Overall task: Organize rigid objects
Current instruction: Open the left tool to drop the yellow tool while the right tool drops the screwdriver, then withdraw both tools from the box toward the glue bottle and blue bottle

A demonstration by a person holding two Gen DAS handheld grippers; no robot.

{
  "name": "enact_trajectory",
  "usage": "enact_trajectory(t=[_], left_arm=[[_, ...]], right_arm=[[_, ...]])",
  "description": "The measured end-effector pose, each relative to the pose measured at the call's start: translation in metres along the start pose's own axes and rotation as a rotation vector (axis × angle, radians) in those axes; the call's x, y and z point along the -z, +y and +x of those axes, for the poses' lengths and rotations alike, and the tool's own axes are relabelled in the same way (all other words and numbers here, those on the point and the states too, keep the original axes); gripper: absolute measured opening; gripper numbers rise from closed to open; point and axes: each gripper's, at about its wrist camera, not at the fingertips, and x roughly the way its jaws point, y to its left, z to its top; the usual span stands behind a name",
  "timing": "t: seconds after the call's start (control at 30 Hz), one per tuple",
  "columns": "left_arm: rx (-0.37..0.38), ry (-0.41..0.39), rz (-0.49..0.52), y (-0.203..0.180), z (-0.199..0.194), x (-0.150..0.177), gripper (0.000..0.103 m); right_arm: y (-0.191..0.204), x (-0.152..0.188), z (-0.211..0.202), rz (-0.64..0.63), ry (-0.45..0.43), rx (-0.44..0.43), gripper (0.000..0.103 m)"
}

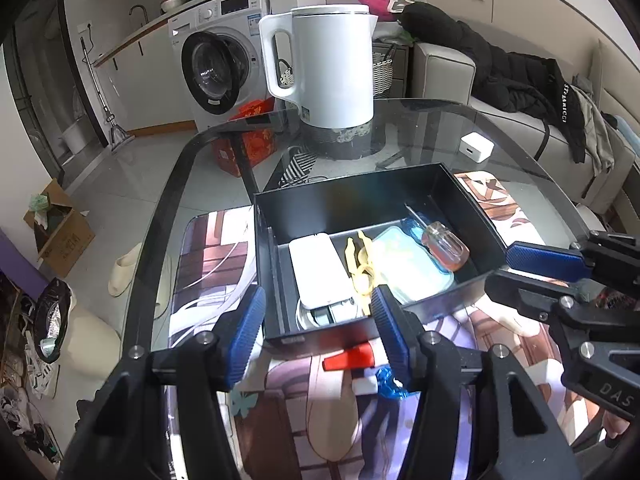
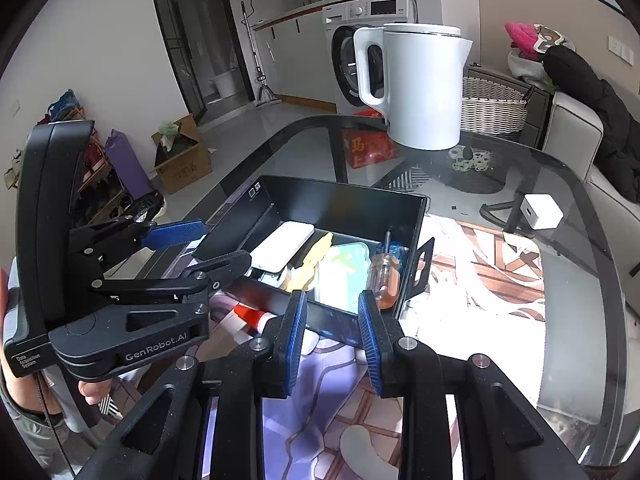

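Red-capped tube (image 1: 347,360) lies on the table just in front of the black box (image 1: 472,280), long axis crosswise. Left tongs (image 1: 318,330) open, empty, straight over it; right tongs (image 2: 334,338) nearly closed, empty, beside it.

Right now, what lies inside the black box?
Inside the black box: a white power bank, yellow clip, pale green case and screwdriver. Items beneath the power bank are mostly covered.

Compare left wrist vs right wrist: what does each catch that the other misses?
Left wrist only: the pale slipper on the floor and the blue item beside the red-capped object.
Right wrist only: the purple bag by the shelves.
Both: black box holding the screwdriver and white case, kettle, white cube, washing machine.
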Motion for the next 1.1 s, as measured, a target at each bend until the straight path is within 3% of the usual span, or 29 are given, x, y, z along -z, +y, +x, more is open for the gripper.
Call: enact_trajectory(t=[0.4,0.73,1.1], left_arm=[[-0.011,0.045,0.039,0.000,0.002,0.019,0.058],[-0.013,0.153,0.072,0.001,0.033,0.040,0.059],[-0.005,0.165,0.066,0.010,0.036,0.045,0.061]], right_arm=[[0.010,0.007,0.005,-0.007,0.044,-0.017,0.027],[0.014,0.016,0.042,-0.012,0.132,-0.012,0.027],[0.023,0.019,0.069,-0.016,0.184,-0.031,0.027]])
